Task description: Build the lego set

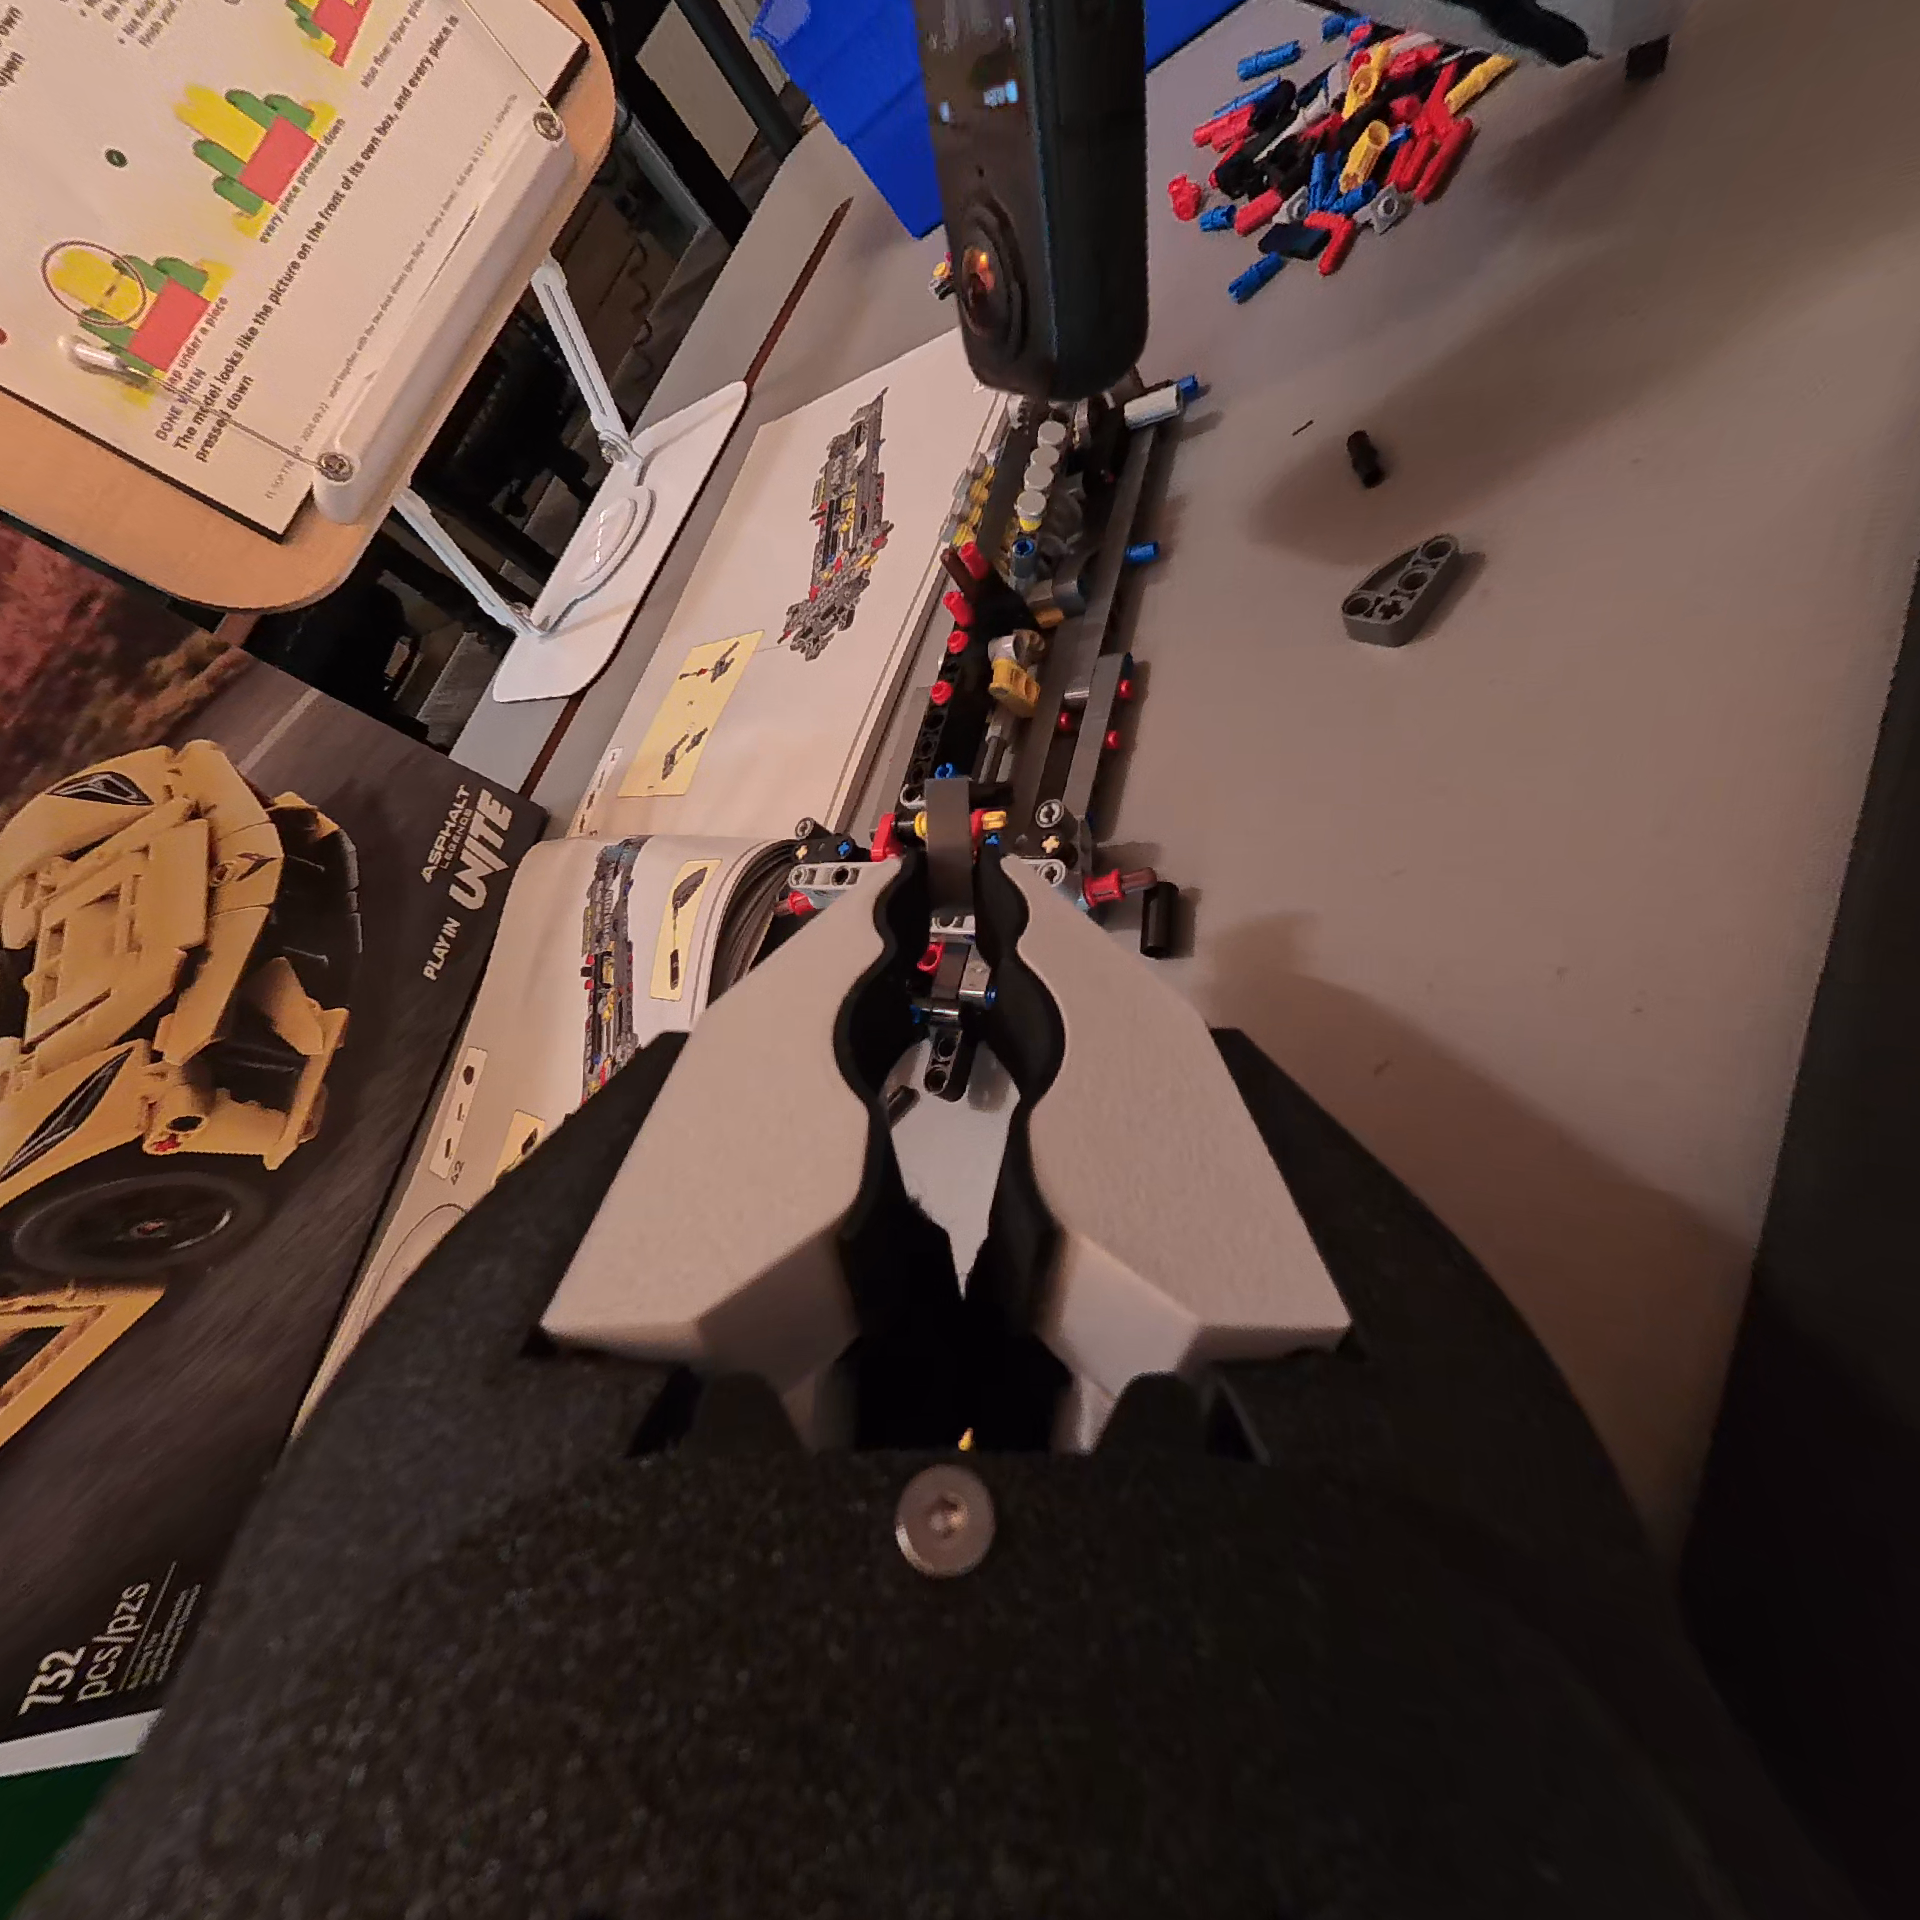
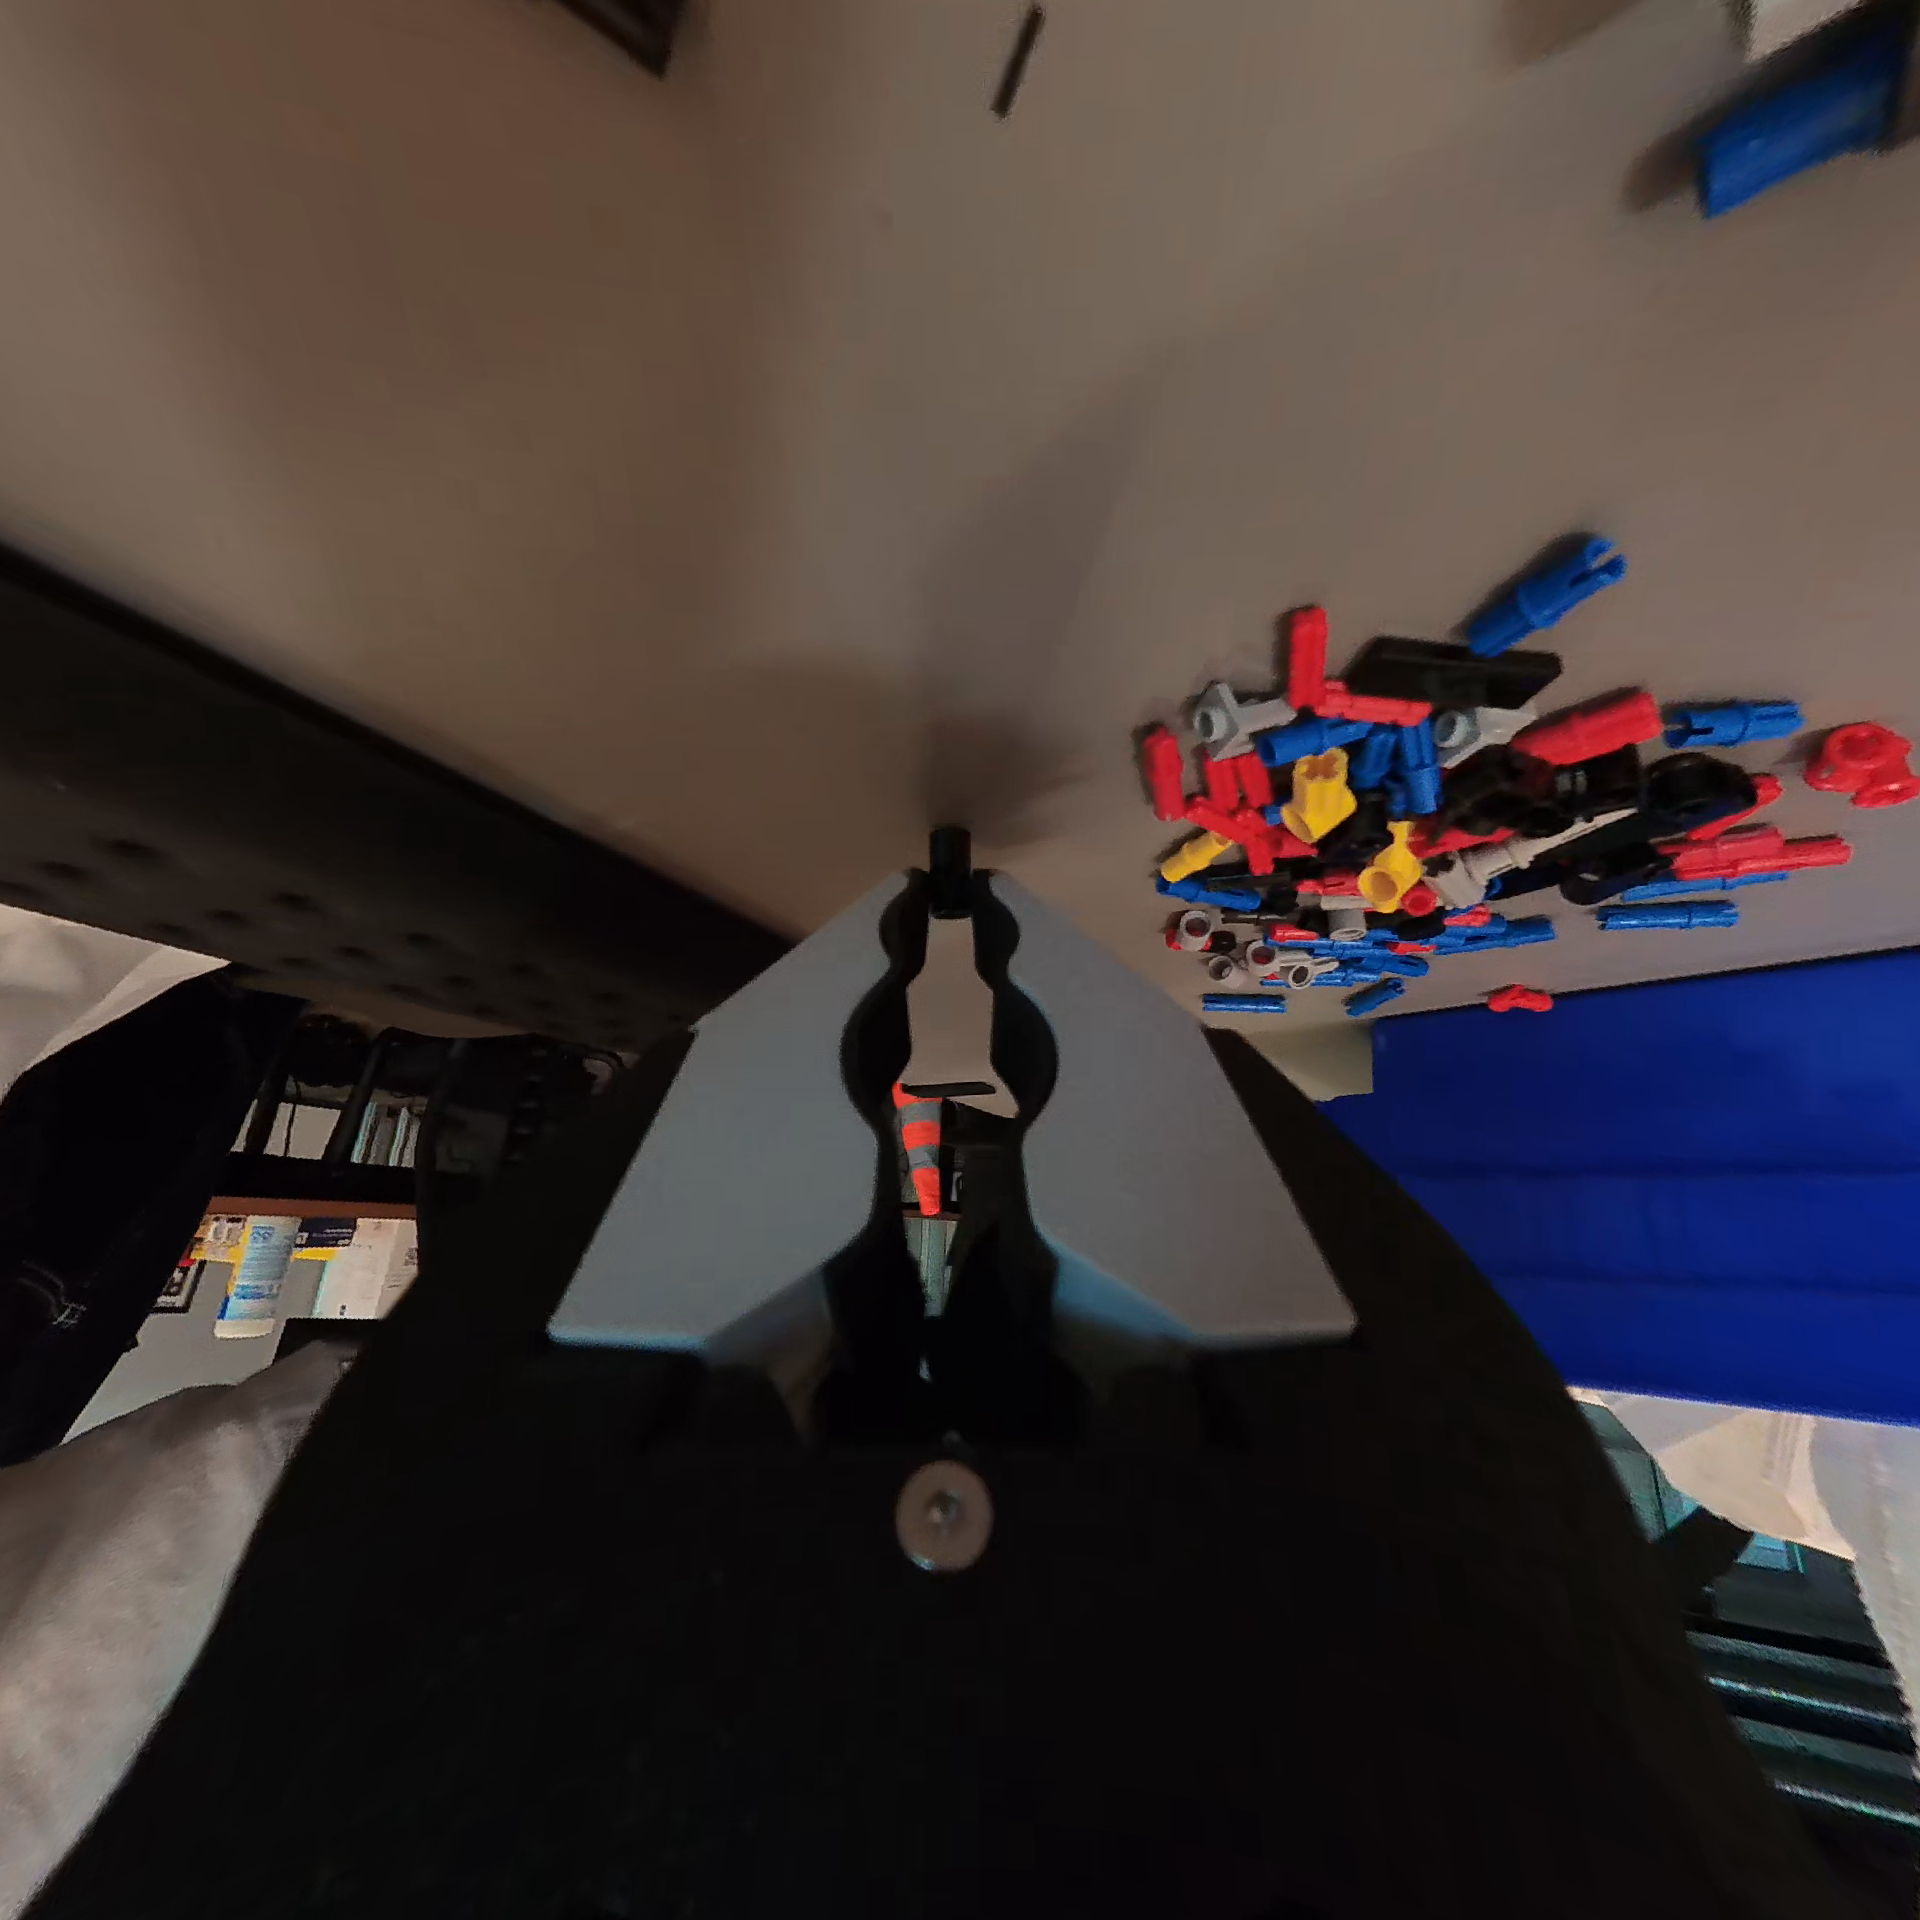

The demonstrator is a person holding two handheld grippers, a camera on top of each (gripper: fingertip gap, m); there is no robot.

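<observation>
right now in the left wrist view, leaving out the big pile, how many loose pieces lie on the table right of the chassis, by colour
black: 2, a pin and a sleeve by the chassis
grey: 1, a rounded beam
total: 3
A dark speck farther back is too small to tell.

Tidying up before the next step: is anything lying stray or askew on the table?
Yes. A grey three-hole plate and two black pins lie loose beside the chassis, away from the parts pile.
</observation>
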